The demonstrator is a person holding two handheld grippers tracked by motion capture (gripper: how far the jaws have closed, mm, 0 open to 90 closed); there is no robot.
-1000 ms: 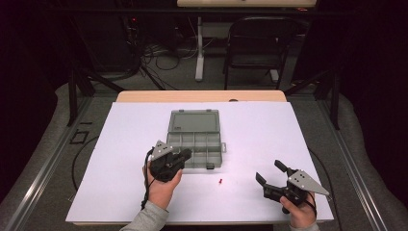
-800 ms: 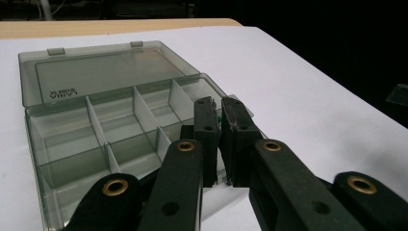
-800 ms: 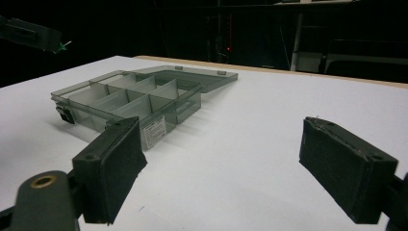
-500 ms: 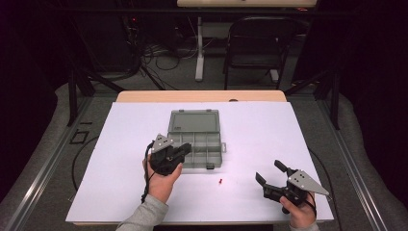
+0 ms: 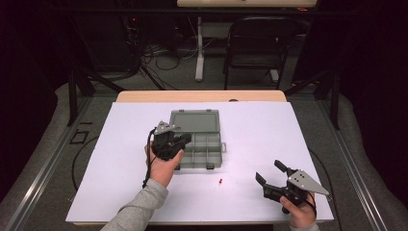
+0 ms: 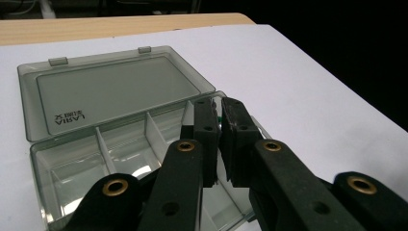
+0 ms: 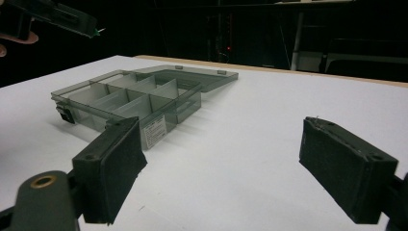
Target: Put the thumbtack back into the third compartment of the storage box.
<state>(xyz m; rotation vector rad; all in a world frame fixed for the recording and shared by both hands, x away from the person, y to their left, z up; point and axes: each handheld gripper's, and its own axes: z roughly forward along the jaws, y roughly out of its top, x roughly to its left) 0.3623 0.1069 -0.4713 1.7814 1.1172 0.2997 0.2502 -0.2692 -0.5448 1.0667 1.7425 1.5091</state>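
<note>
A grey, see-through compartment box (image 5: 198,139) lies open on a white table (image 5: 312,130); its lid (image 6: 115,91) is folded flat on the far side, and thin dividers split the tray into cells. The left gripper (image 5: 177,143) hangs just above the box's near left cells, its jaws pinched nearly together. In the left gripper view a speck of green (image 6: 219,118) peeks out between the jaw tips; in the right gripper view a small green point (image 7: 101,32) sticks out of that gripper's tip, so the jaws appear to be clenched on a tiny green piece, though what the piece is cannot be told. A small red piece (image 5: 220,182) lies loose on the table, near the box's front edge and apart from it. The right gripper (image 5: 272,177) rests low on the table, well to the right of the box, its jaws spread wide and holding nothing.

The step in hand looks like dropping the green piece into a cell; to do it well, bring the jaw tips down inside one cell's walls before letting go, so the piece cannot bounce over a divider; keep the tips off the dividers so the light box does not shift; ease the jaws apart slowly.
</note>
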